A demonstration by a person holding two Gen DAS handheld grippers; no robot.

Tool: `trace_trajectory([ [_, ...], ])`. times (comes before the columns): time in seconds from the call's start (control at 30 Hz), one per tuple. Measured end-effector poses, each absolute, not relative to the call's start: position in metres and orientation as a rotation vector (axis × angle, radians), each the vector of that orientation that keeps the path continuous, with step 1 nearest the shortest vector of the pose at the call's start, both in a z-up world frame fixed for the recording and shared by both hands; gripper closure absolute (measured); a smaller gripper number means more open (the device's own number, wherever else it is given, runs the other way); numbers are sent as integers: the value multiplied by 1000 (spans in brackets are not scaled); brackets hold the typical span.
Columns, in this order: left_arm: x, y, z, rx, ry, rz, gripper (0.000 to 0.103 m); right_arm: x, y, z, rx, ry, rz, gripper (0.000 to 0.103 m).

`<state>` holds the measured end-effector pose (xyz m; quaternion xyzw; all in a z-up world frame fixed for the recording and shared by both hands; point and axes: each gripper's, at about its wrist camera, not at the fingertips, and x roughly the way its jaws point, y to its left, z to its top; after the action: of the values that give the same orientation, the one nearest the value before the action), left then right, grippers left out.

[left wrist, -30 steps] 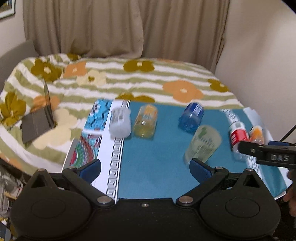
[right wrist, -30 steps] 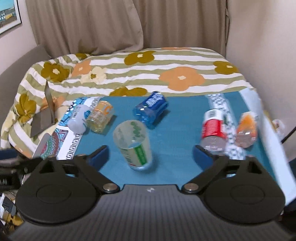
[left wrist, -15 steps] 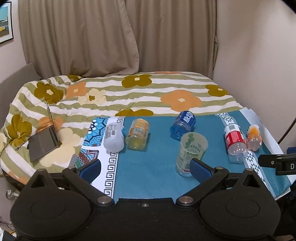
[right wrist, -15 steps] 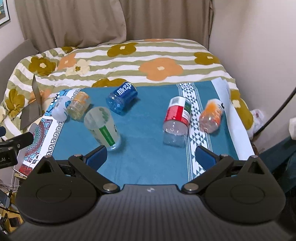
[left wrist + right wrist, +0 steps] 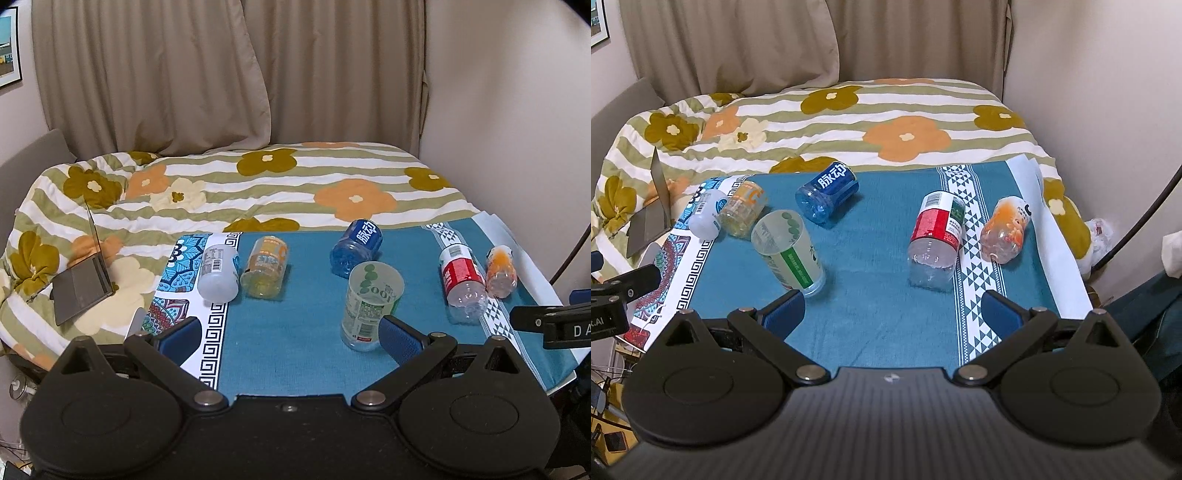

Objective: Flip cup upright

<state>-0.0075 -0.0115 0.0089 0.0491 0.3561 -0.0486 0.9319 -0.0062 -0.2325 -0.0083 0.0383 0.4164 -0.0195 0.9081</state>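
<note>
Left gripper (image 5: 290, 332) and right gripper (image 5: 892, 314) both hover over the near edge of the table (image 5: 886, 332), jaws spread wide and holding nothing. Six cut-bottle cups are on the teal cloth (image 5: 295, 350). The green cup (image 5: 369, 302) is already upright, mouth up, just beyond the left gripper's right finger. The other five lie on their sides: a white cup (image 5: 218, 275) and a yellow cup (image 5: 265, 267) side by side at the left, a blue cup (image 5: 355, 247) behind the green one, and a red cup (image 5: 936, 240) with an orange cup (image 5: 1006, 230) on the patterned stripe at the right. Each appears to be thin, clear, empty plastic, so it is judged light, springy under squeeze, smooth-walled and apt to roll. The labelled mid-wall seems the best place to hold, taken across the diameter with gentle closure; the red cup lies nearest the right gripper's line.
</note>
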Motion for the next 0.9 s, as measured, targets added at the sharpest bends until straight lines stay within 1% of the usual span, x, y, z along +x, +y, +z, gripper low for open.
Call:
trace_trajectory([
  [0.9,-6,-8,11,100,713,-94,0,-5,-234,-10,72,862,-49,0],
])
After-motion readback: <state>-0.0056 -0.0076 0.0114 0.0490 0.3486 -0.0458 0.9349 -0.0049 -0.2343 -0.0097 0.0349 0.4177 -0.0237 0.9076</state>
